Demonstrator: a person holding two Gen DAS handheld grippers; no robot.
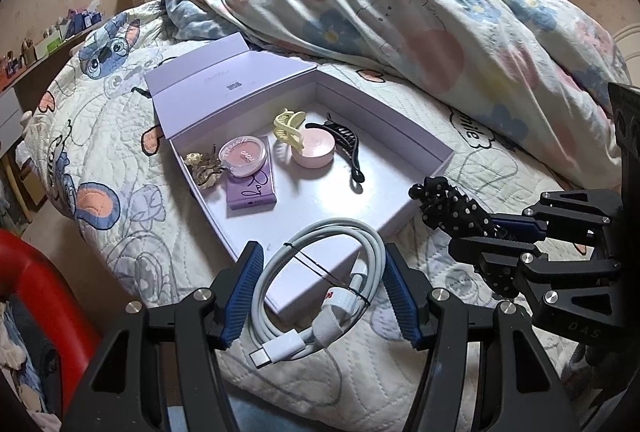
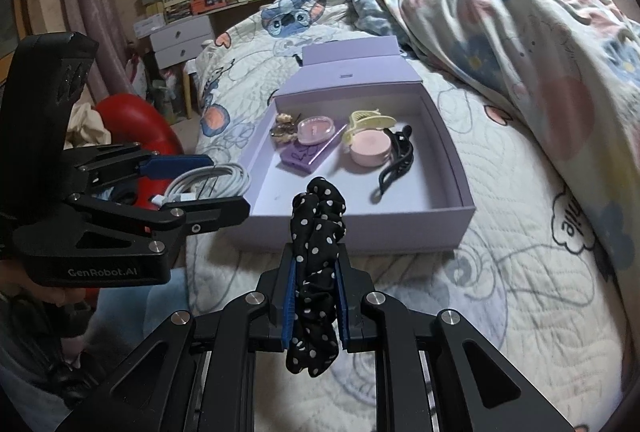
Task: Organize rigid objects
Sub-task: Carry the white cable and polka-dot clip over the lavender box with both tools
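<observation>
An open lilac box (image 1: 434,157) (image 2: 360,228) lies on the bed. Inside are a yellow claw clip (image 1: 289,130), a pink round compact (image 1: 314,150), a black claw clip (image 1: 346,144), a blush pan (image 1: 242,156) and a small purple case (image 1: 252,192). My left gripper (image 1: 324,292) (image 2: 224,186) is shut on a coiled white cable (image 1: 320,264) (image 2: 216,180), hovering at the box's near corner. My right gripper (image 2: 316,296) (image 1: 476,232) is shut on a black polka-dot scrunchie (image 2: 318,216) (image 1: 452,204), just short of the box's front wall.
A crumpled floral duvet (image 1: 400,12) is piled behind and to the right of the box. The box lid (image 1: 224,80) stands open at the far side. A red object (image 1: 48,292) sits on the floor to the left, and white drawers (image 2: 182,40) stand by the wall.
</observation>
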